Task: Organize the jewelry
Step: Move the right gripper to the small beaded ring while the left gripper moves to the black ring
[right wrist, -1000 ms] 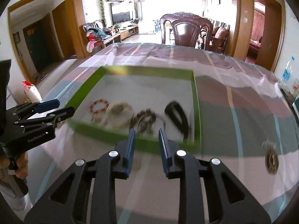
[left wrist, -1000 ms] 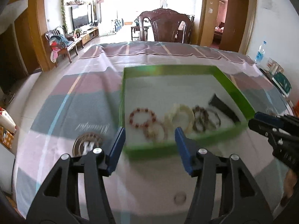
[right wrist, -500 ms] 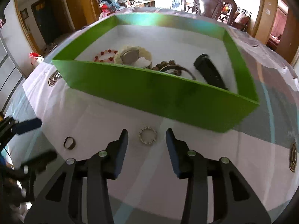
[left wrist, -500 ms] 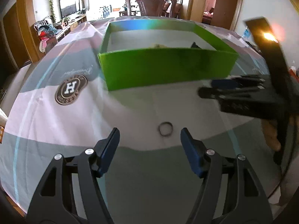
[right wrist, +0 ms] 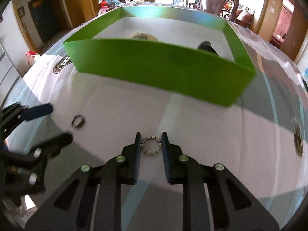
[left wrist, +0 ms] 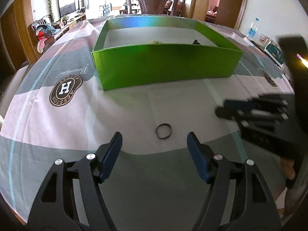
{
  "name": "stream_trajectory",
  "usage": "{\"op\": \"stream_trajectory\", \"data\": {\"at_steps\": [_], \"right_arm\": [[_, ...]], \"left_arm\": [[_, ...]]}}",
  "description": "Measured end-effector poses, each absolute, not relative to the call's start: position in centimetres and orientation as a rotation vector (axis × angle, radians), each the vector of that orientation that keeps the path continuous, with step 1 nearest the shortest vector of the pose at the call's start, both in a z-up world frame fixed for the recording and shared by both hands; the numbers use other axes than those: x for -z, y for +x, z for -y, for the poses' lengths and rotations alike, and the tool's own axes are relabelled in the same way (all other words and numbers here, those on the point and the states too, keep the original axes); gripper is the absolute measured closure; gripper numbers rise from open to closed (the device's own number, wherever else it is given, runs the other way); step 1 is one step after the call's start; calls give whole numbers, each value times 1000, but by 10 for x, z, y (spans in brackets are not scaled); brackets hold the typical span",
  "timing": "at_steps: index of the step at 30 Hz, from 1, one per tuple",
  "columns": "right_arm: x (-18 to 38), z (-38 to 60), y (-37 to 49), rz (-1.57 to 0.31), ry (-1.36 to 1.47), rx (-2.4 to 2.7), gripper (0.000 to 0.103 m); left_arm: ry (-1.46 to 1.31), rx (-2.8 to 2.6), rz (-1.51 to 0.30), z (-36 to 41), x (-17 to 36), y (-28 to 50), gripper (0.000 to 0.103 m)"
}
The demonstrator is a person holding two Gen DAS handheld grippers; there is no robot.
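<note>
A green box (left wrist: 165,65) with jewelry inside stands on the tablecloth; it also shows in the right wrist view (right wrist: 154,71). A dark ring (left wrist: 163,131) lies on the cloth just ahead of my open left gripper (left wrist: 154,140), between its fingers' line. It also shows in the right wrist view (right wrist: 78,121). A studded silver ring (right wrist: 151,147) lies flat between the fingers of my right gripper (right wrist: 151,145), whose jaws stand close on both sides of it. The right gripper (left wrist: 250,111) shows blurred at the right of the left view.
A round "H" logo (left wrist: 65,89) is printed on the cloth left of the box. A wooden chair (left wrist: 152,2) stands behind the table. A water bottle (left wrist: 252,28) and small items sit at the far right edge.
Both grippers have come down from above the box to the cloth in front of it. The right gripper's jaws have narrowed around the studded ring.
</note>
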State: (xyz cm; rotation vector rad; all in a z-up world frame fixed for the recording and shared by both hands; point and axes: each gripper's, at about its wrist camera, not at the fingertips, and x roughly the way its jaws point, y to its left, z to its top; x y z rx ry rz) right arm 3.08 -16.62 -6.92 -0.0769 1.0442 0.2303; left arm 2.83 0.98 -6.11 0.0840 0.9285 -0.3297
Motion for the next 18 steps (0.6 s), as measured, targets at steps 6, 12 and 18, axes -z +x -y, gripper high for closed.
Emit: {"op": "stream_trajectory", "data": {"at_steps": [6, 12, 18], "right_arm": [[67, 177, 8, -1013, -31, -167, 71], [72, 182, 12, -1009, -27, -168, 71], [73, 176, 14, -998, -45, -189, 71]], "left_arm": [[77, 335, -951, -2, 65, 35, 52], [96, 338, -950, 7, 70, 41, 57], [99, 331, -938, 3, 69, 46, 82]]}}
